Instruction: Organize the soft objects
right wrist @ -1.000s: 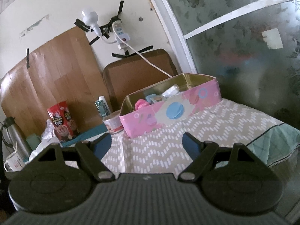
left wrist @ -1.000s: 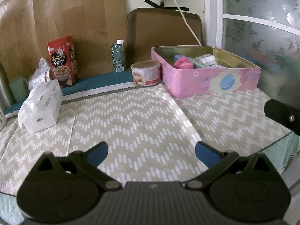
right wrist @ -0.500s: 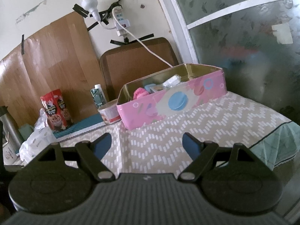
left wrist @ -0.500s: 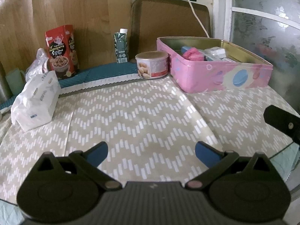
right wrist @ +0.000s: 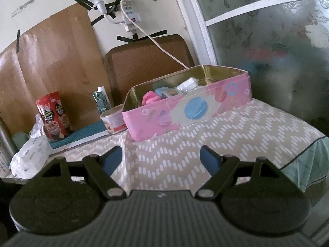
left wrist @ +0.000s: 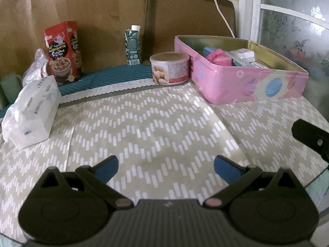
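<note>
left wrist view:
left gripper (left wrist: 165, 167): held low over the patterned tablecloth (left wrist: 160, 127), fingers spread wide, nothing between them
pink tin (left wrist: 246, 86): seen far right on the cloth, lid off, well apart from the gripper
pink fluffy item (left wrist: 218, 56): seen lying inside the tin at its near-left end, beside small packets (left wrist: 242, 54)
tissue pack (left wrist: 33, 111): seen at the left of the cloth, not in the tin, soft plastic wrap
round can (left wrist: 169, 68): just beside the tin's left corner
red box (left wrist: 62, 50) and green carton (left wrist: 133, 46): upright at the back, left alone
black part at right edge (left wrist: 310, 135): taken to be the other gripper

right wrist view:
right gripper (right wrist: 160, 160): held above the table edge, fingers apart, empty
pink tin (right wrist: 191, 111): ahead, centre; fluffy item (right wrist: 151, 97) visible over the rim
tissue pack (right wrist: 30, 158): far left, crumpled look

handling (judgement):
tissue pack: judged light, squashy, wrap slippery; to be pinched across the short side at mid-length
fluffy item: judged very light, compressible; can be gripped anywhere on the bulk
risk: the wrap may slide out if only film is caught
</note>
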Motion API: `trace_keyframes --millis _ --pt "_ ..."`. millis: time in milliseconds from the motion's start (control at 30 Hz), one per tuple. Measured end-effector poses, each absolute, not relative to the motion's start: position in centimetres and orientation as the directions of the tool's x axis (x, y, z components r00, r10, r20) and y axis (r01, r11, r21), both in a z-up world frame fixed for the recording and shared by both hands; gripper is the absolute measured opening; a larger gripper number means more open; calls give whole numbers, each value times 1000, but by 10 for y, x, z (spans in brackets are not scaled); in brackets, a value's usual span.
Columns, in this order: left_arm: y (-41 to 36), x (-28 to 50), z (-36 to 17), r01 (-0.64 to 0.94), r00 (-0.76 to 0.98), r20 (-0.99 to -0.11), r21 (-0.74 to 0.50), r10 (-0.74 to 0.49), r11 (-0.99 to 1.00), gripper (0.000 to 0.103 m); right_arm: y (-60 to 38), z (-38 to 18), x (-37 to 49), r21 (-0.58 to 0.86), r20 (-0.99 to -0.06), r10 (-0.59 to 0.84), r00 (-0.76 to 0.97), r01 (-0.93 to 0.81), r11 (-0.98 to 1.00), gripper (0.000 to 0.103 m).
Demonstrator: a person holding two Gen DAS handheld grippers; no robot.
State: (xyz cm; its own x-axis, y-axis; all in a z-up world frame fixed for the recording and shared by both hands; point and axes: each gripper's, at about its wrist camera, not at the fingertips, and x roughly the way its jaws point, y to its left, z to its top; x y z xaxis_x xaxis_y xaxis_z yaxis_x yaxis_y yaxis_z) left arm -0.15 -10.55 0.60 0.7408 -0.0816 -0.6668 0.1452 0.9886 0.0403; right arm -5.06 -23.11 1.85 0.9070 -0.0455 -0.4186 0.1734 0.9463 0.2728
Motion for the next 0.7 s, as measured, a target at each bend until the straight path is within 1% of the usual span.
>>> trace_keyframes --millis 200,700 --pt "-110 13 6 161 746 -662 73 -73 984 103 -234 19 -37 260 -416 -58 908 179 949 85" --pt "-118 42 7 183 735 -673 78 -83 980 103 -242 15 -6 254 -434 -66 899 193 948 85"
